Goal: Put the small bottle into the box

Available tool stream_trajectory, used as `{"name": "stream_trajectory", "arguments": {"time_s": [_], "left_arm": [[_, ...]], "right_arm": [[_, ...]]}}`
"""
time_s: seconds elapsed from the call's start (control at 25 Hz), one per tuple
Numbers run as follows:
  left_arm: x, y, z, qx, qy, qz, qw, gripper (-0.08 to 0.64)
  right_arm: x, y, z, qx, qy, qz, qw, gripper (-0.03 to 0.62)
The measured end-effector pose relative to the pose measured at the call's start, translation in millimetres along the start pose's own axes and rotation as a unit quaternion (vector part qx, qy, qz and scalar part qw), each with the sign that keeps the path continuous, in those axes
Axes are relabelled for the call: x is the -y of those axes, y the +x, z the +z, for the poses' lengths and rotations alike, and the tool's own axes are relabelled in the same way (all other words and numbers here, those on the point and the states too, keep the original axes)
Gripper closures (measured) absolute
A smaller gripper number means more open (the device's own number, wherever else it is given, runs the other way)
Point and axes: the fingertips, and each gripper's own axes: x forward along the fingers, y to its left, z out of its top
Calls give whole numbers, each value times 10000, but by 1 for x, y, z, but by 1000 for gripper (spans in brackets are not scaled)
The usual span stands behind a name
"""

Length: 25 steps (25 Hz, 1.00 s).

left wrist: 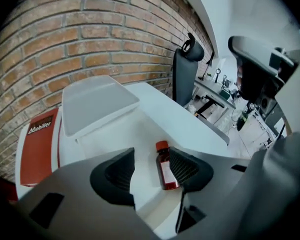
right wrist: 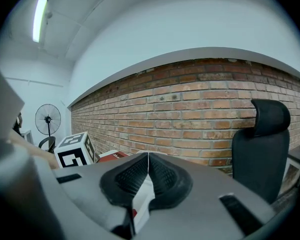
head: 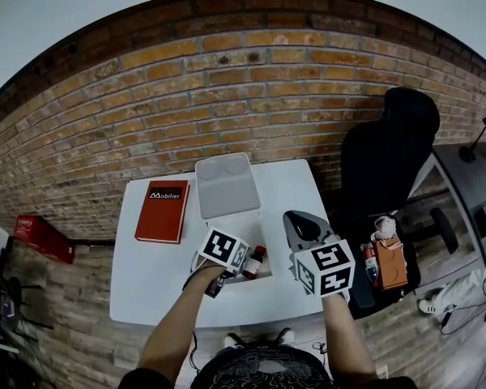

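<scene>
A small red bottle with a red cap lies on its side in the left gripper view, resting against my right-hand pad. It appears to lie inside the shallow white box, whose lid stands raised behind it. My left gripper is open, its jaws wide; the left-hand pad is well clear of the bottle. Off to the right, above the table's right side, my right gripper is shut, pads meeting with nothing between them.
A red book lies on the white table, left of the box. A black office chair stands at the table's right. An orange bag sits on a seat by the right edge. Brick wall behind.
</scene>
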Motion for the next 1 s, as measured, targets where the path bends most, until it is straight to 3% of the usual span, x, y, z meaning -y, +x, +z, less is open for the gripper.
{"name": "stream_trajectory", "arguments": {"time_s": [0.24,0.48,0.76,1.0], "left_arm": [[-31,-47,24,861,-154,566,9946,330],[-57,-104,46,1796,-268,1113,9771,336],[-74,-178,63,2914,-154,1741,9405,357],[-78,-226,59,3663,-101,2124,9059,420]], "right_arm": [[-13,10,7,48,-28,187,9998,571],[-24,17,12,82,-57,342,9994,571],[-22,19,22,170,-70,343,9992,572],[-23,12,35,321,-113,353,9988,572]]}}
